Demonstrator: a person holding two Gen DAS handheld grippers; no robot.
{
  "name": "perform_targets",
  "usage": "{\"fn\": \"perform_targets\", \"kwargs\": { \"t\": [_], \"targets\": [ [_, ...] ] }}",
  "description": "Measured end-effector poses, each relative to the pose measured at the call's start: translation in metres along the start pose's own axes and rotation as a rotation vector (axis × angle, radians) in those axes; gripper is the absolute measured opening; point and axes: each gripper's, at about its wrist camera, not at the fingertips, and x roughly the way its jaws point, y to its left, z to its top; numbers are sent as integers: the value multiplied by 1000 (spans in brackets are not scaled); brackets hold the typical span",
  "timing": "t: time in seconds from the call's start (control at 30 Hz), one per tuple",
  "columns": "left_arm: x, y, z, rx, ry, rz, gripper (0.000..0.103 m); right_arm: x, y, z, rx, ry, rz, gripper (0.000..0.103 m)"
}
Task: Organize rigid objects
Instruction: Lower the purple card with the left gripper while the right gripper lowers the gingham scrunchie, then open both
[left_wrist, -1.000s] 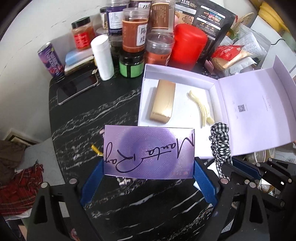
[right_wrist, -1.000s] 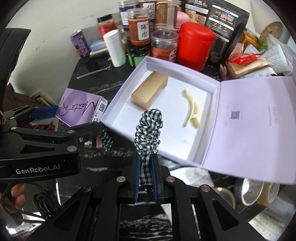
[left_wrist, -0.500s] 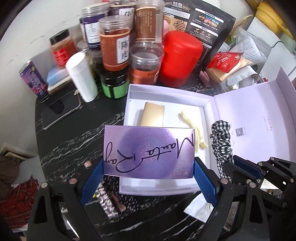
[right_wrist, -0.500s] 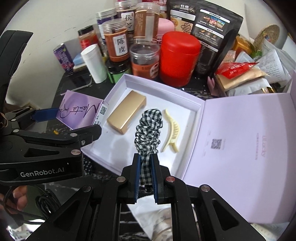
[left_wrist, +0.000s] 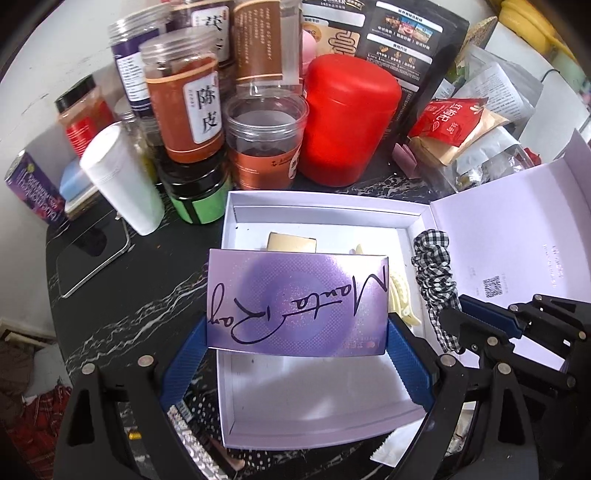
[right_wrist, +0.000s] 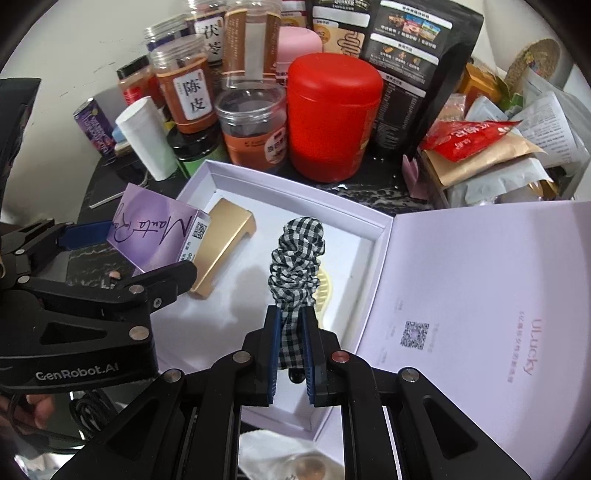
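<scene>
Placing step in hand. Left gripper (left_wrist: 295, 347) clamps the purple box (left_wrist: 297, 301) above the tray (left_wrist: 317, 210), near its left wall. Right gripper (right_wrist: 290, 354) pinches the scrunchie (right_wrist: 297, 258) over the tray's middle. Next move, by my judgement: lower each into bare floor, clear of the gold bar (right_wrist: 221, 243) and clip (left_wrist: 400, 299), then release.

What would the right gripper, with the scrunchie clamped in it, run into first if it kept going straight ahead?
Probably the cream hair claw lying in the open box: the checkered scrunchie held by the right gripper hangs right over it. Depth is unclear; the box floor might come first.
</scene>
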Motion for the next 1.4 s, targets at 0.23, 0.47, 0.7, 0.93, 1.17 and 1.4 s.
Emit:
{"fn": "perform_targets", "kwargs": {
  "t": [0.23, 0.47, 0.7, 0.93, 1.17, 1.4],
  "targets": [
    [21, -4, 3, 43, 0, 8, 93, 29, -11, 4, 36, 30, 7, 12],
    [44, -6, 11, 57, 17, 19, 93, 49, -16, 6, 56, 50, 6, 12],
    [61, -10, 14, 75, 32, 31, 93, 61, -20, 5, 66, 66, -4, 12],
    [76, -13, 15, 82, 53, 40, 93, 68, -21, 1, 77, 73, -15, 12],
    [79, -14, 21, 89, 78, 37, 94, 67, -17, -1, 80, 75, -26, 13],
    [75, -13, 23, 84, 97, 42, 94, 65, -19, -1, 92, 83, -38, 17]
  ]
}}
